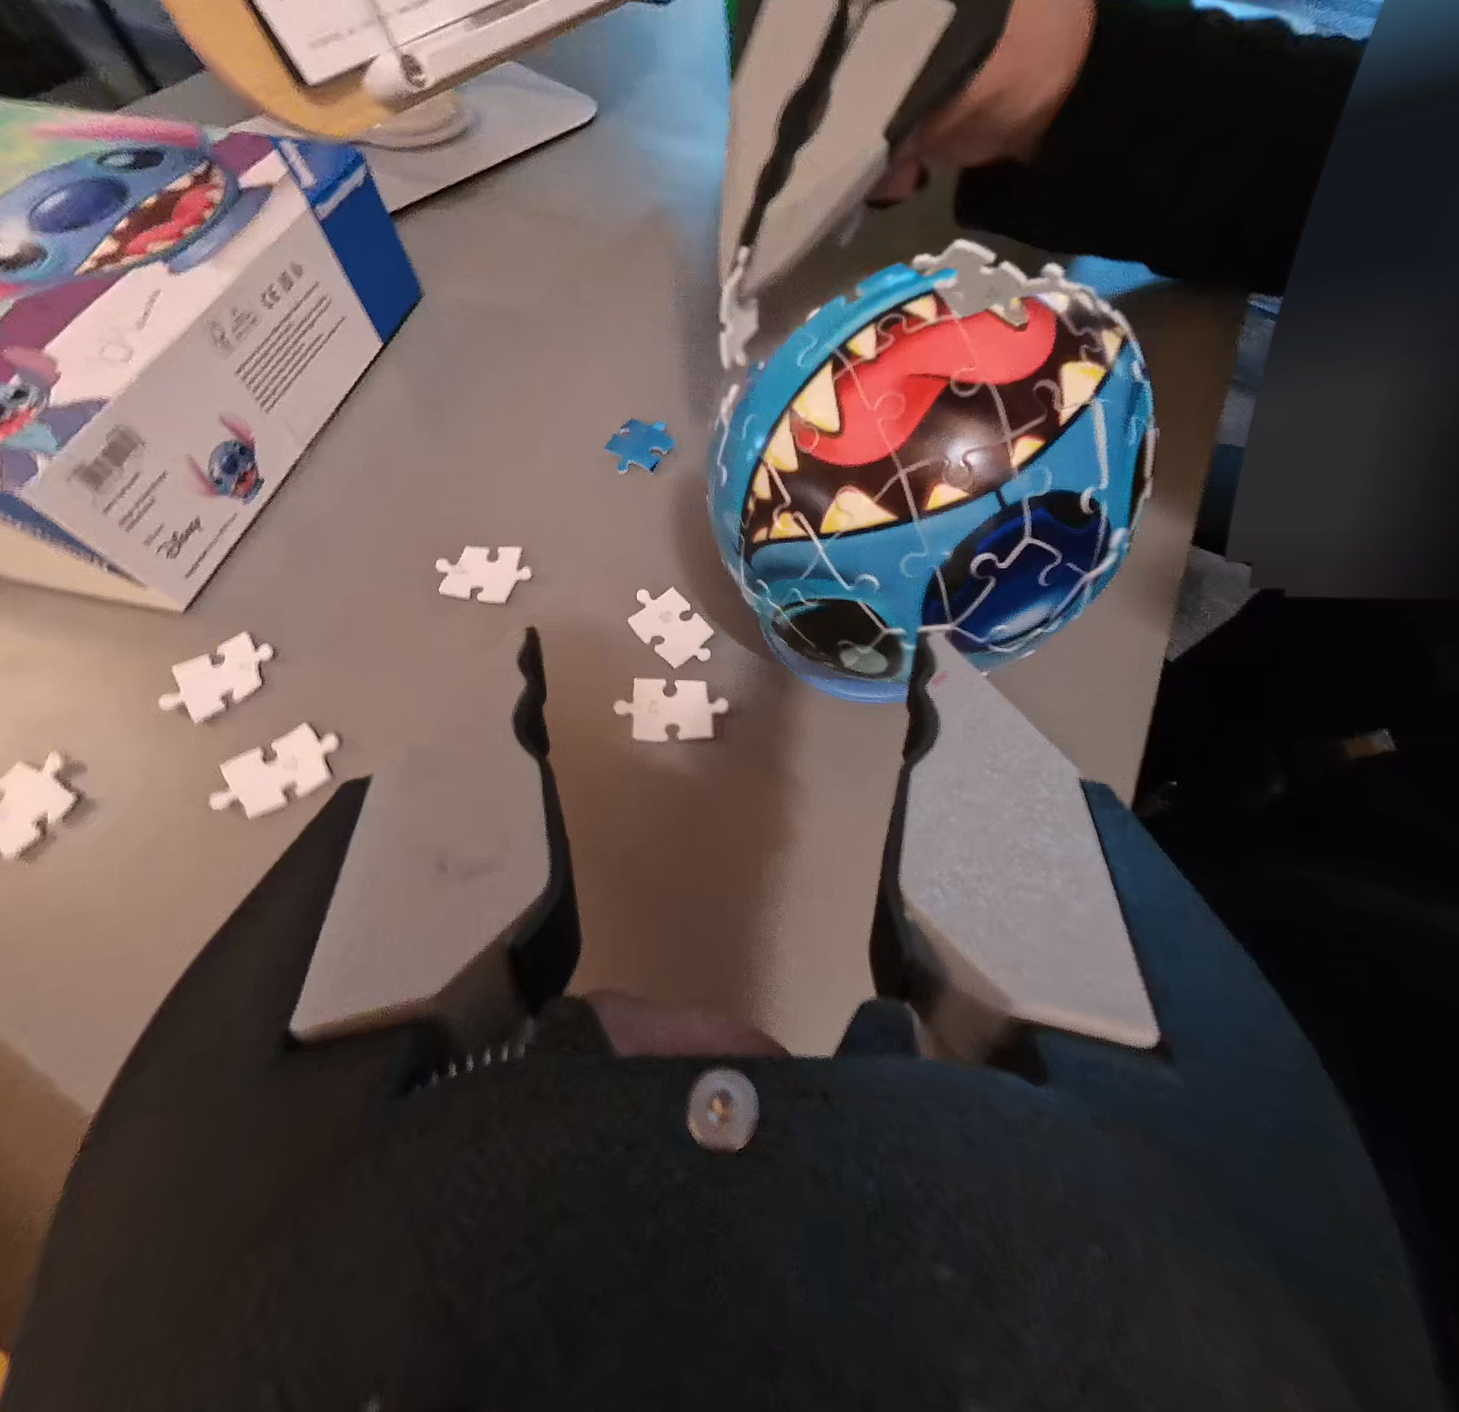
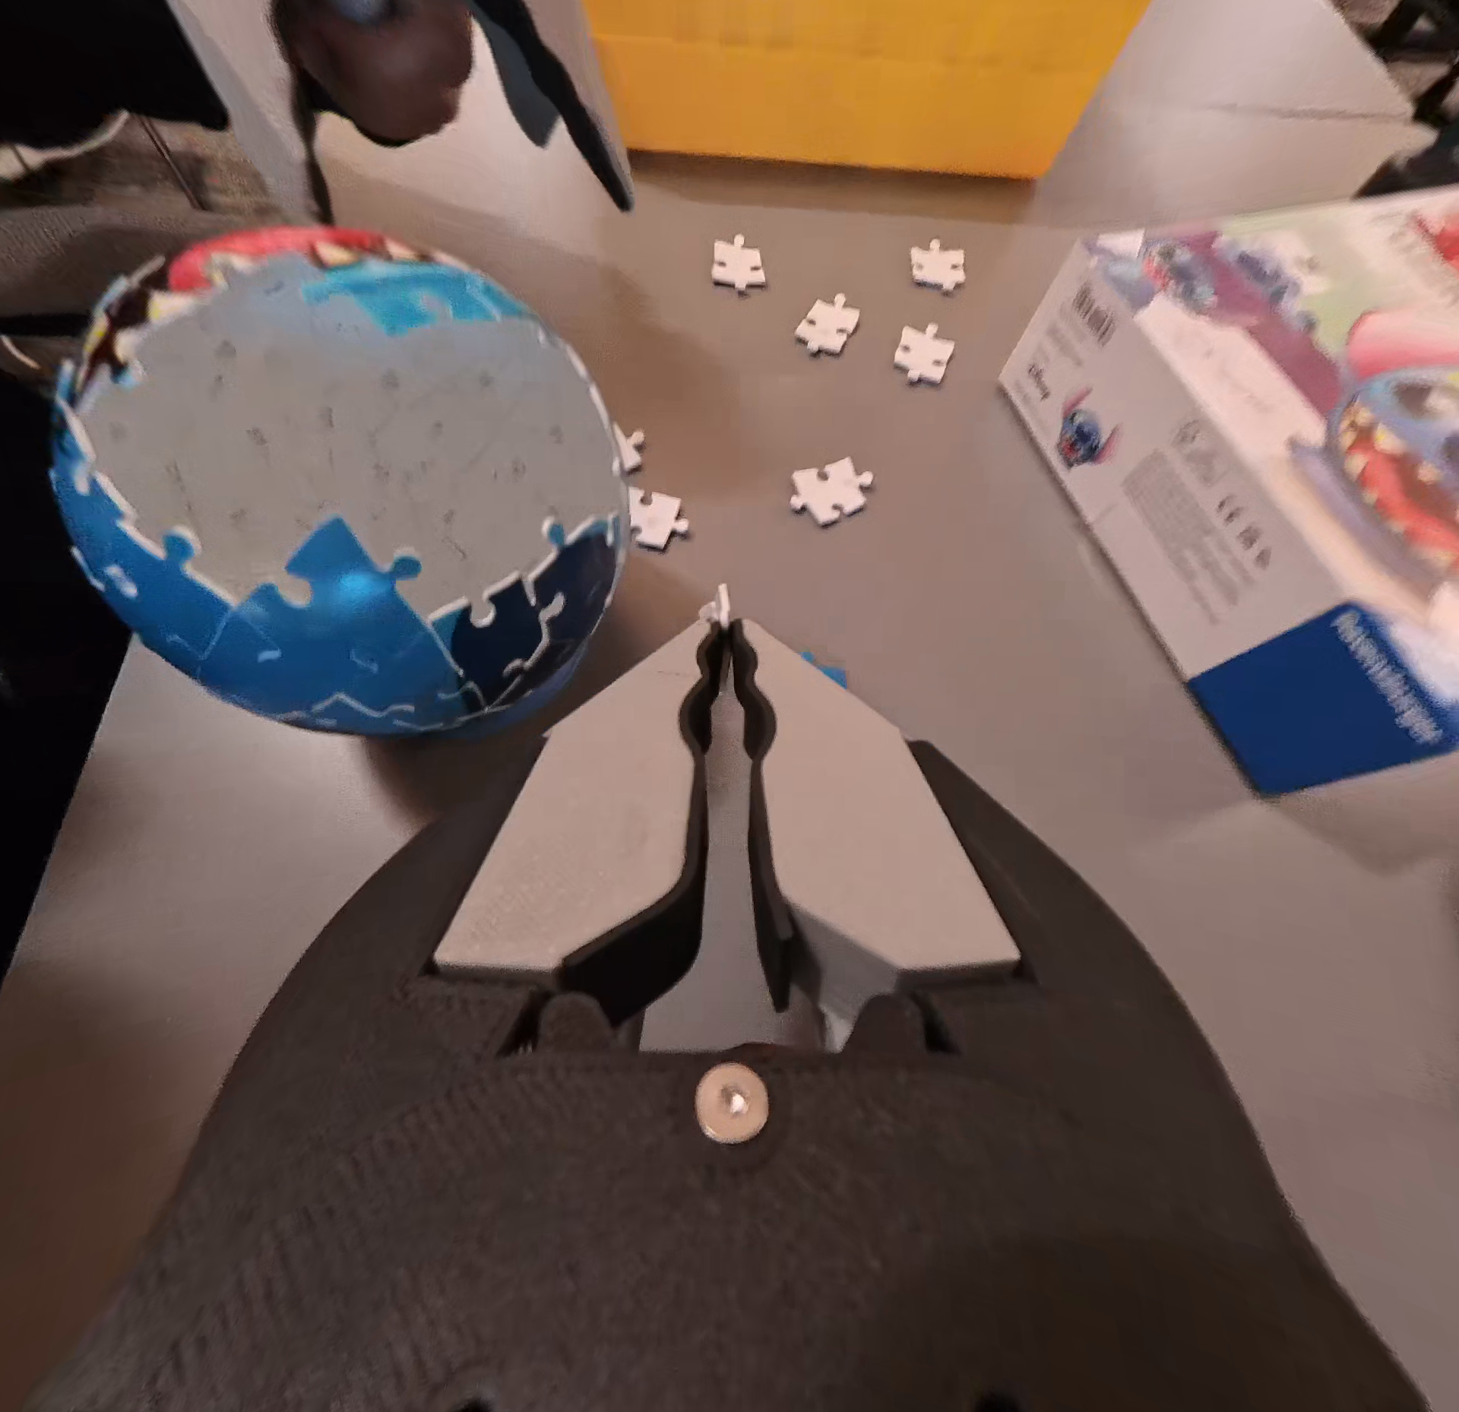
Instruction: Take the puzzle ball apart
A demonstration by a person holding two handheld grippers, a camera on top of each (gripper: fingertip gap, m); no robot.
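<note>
The puzzle ball (image 1: 932,474), its shell already missing a patch at the top, sits on the grey table (image 1: 505,332) toward the right edge in the left wrist view, with nothing visibly holding it. The right gripper (image 2: 722,624), fingers pinched together on a single white piece (image 1: 738,324), hangs just beside the ball's upper left. The left gripper (image 1: 726,663) stands with its fingers apart and empty, its right tip near or touching the ball's near side; which cannot be told.

Loose pieces (image 1: 671,667), white side up, lie scattered to the near left, one blue piece (image 1: 639,444) among them, and the puzzle box (image 1: 197,363) sits farther left. A yellow bin (image 2: 860,63) stands at the far end in the right wrist view.

Unsteadied, the ball could roll off the nearby table edge with the next tug. The thin piece, held only at the very fingertips, may slip and drop.
</note>
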